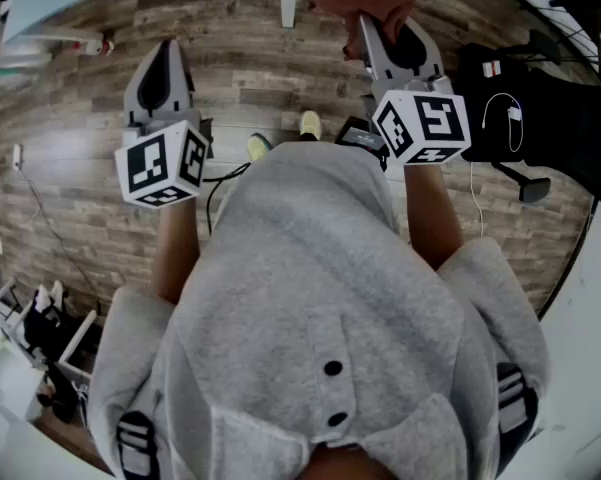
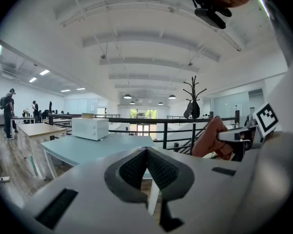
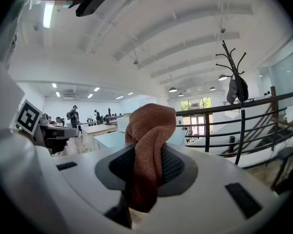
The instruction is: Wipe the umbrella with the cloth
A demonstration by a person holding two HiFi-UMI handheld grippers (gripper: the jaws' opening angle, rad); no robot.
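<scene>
Jaws of the left gripper [image 2: 146,155], at the head view's upper left, are pressed together, empty. Right gripper [image 3: 145,172], upper right, pinches the rust cloth [image 3: 148,126]; its bunched length runs vertically through the jaws, seemingly folded over on top.

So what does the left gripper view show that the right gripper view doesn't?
Only the left gripper view shows the left tool head-on, its jaws shut together with nothing between them. Only the right gripper view shows the right tool head-on, its jaws clamped on the orange cloth. Both show the black coat stand, the black railing and the white ceiling.
</scene>
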